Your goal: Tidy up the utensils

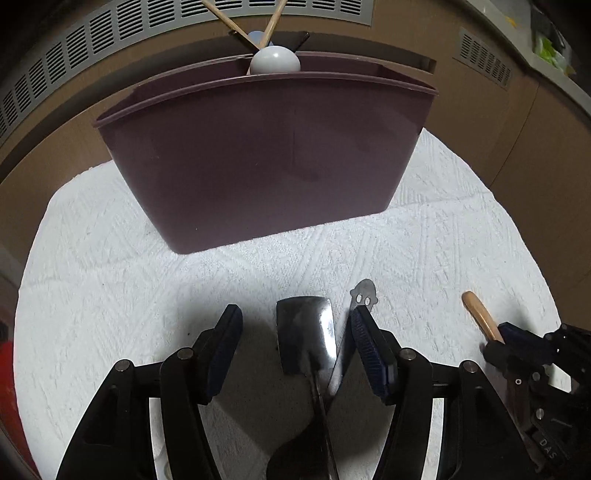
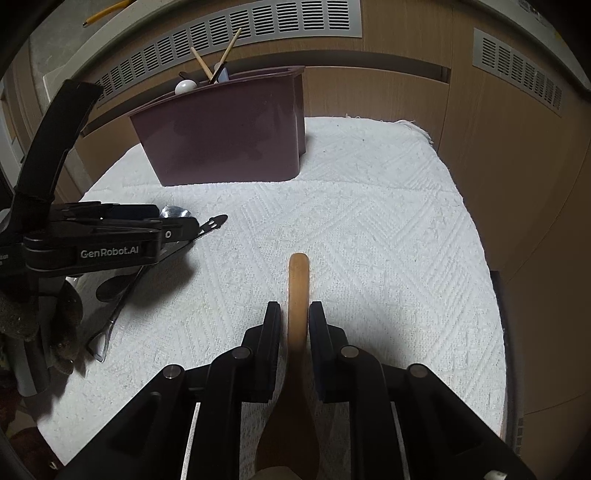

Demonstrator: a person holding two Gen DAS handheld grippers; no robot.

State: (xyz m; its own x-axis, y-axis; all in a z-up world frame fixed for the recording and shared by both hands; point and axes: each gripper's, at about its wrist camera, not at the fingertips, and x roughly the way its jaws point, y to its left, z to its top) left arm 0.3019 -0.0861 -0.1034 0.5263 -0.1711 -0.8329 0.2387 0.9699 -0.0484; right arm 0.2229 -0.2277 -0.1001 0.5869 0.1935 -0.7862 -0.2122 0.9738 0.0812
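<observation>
A dark purple utensil holder [image 1: 266,155] stands on a white towel [image 1: 110,280], with chopsticks [image 1: 271,26] and a white spoon [image 1: 275,61] in it; it also shows in the right wrist view [image 2: 225,136]. My left gripper [image 1: 295,343] is open, its fingers either side of a metal spatula [image 1: 306,332] lying on the towel. A thin metal utensil handle [image 1: 364,295] lies against the right finger. My right gripper [image 2: 293,332] is shut on a wooden spoon [image 2: 298,288], handle pointing forward; it also shows in the left wrist view [image 1: 480,315].
Brown cabinet panels with grey vent grilles [image 2: 236,40] rise behind the towel. The left gripper's body [image 2: 92,243] sits at the left of the right wrist view, over metal utensils [image 2: 122,295]. The towel's right edge [image 2: 480,236] drops off near the cabinet.
</observation>
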